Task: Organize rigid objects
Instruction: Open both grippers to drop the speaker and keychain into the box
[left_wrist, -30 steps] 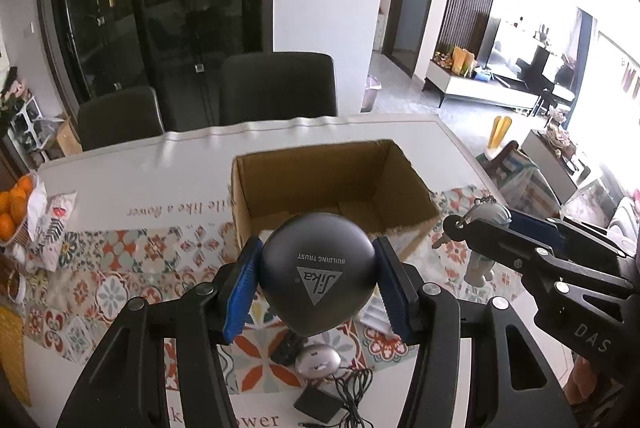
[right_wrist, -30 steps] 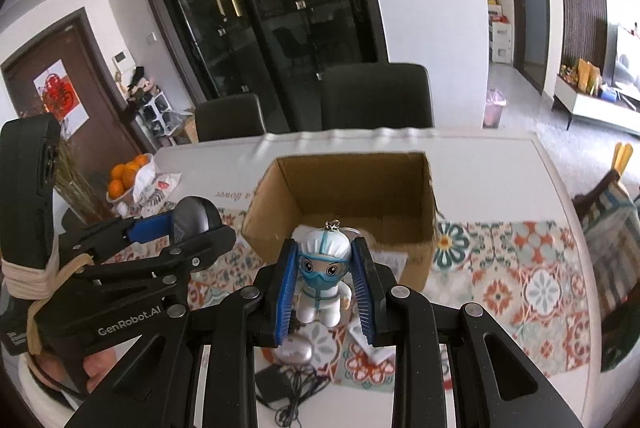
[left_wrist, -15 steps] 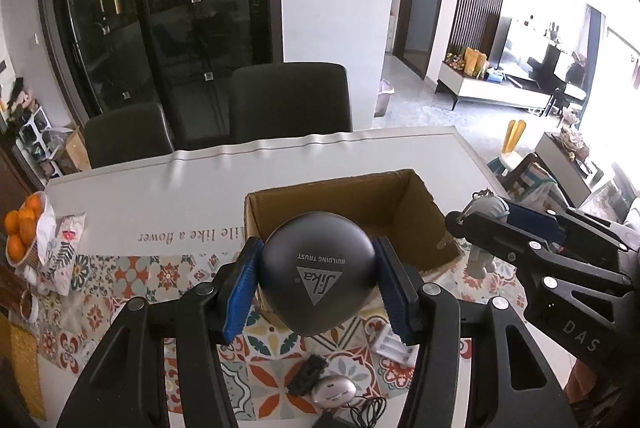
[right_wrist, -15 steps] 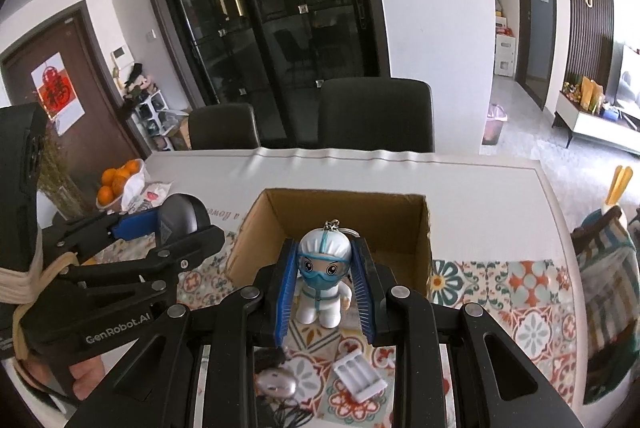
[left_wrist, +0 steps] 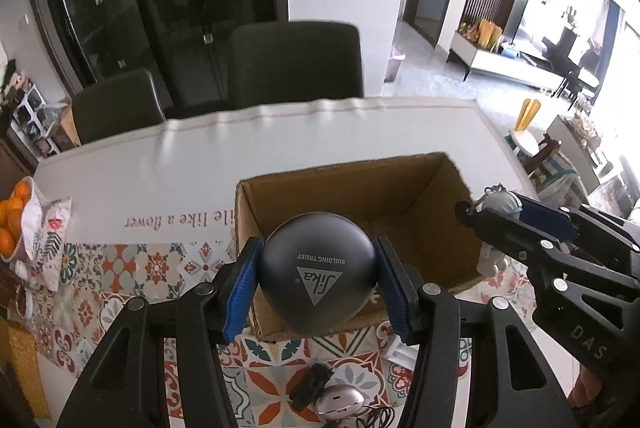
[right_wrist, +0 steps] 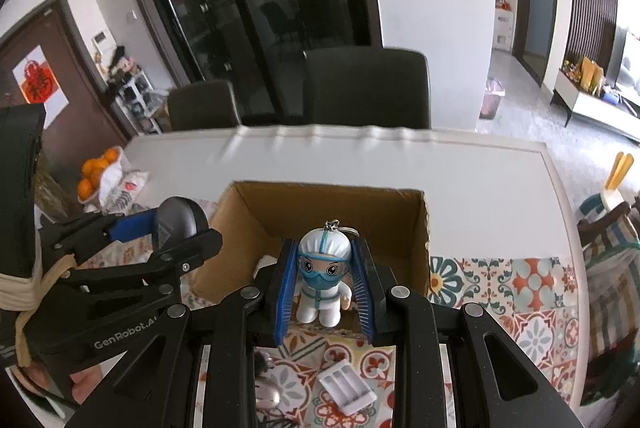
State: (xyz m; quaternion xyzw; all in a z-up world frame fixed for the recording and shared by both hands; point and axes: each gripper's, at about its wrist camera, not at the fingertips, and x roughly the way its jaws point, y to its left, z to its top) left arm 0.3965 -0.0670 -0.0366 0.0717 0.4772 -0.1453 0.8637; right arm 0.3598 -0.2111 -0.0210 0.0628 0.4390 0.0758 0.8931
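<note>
My left gripper (left_wrist: pixel 318 278) is shut on a dark grey ball (left_wrist: pixel 318 272) printed "Sika", held above the near edge of an open cardboard box (left_wrist: pixel 400 183). My right gripper (right_wrist: pixel 324 282) is shut on a small white figurine (right_wrist: pixel 323 278) with a blue mask and a key ring, also above the near edge of the box (right_wrist: pixel 332 203). In the left wrist view the right gripper and figurine (left_wrist: pixel 498 203) sit at the box's right side. In the right wrist view the left gripper with the ball (right_wrist: pixel 176 222) is at the box's left.
The box stands on a table with a patterned cloth (left_wrist: pixel 132 264). A silver mouse (left_wrist: pixel 340 398), a small black device (left_wrist: pixel 312 386) and cables lie near the front. A white battery holder (right_wrist: pixel 348 386) lies beside them. Oranges (left_wrist: pixel 12 216) sit at the far left. Two dark chairs (left_wrist: pixel 296 59) stand behind.
Both grippers have risen and moved forward over the box with their objects still held; the box now sits lower and closer under the fingers.
</note>
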